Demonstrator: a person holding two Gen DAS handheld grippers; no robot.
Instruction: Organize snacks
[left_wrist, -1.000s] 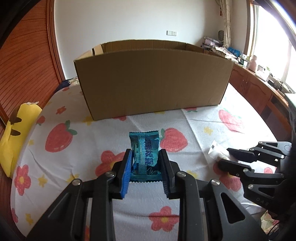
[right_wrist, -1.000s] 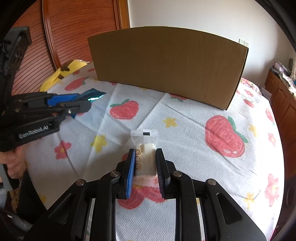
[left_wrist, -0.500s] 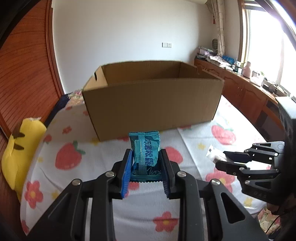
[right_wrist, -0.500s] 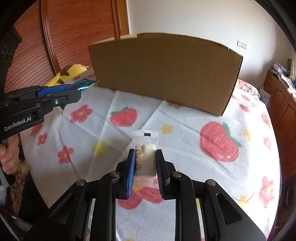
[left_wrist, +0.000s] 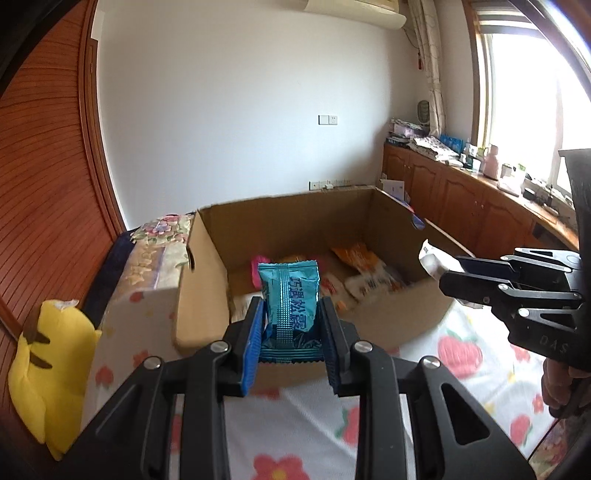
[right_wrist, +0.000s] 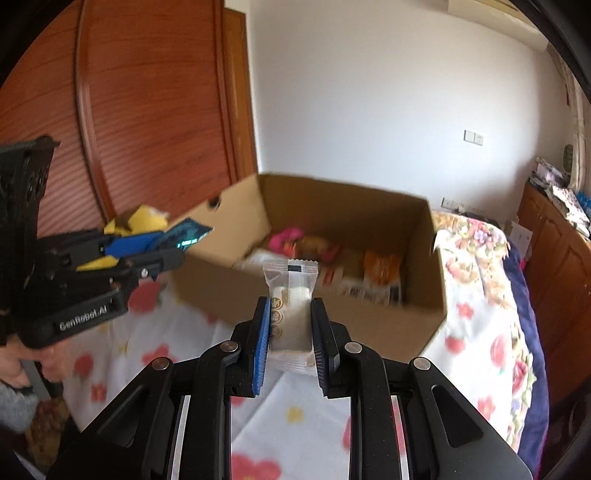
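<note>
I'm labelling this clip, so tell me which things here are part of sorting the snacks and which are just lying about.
Part of the job:
- teal snack packet, gripped in the left tongs
- white snack packet, gripped in the right tongs
- cardboard box with snacks already inside

Just lying about:
- yellow plush toy
- strawberry-print sheet
- clutter on the wooden cabinets

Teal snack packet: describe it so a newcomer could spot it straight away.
Find the open cardboard box on the strawberry-print cloth. In front of it, the left gripper holds the teal snack packet upright between its jaws. It is foil-shiny with blue lettering, unlike the right gripper's white packet.
</note>
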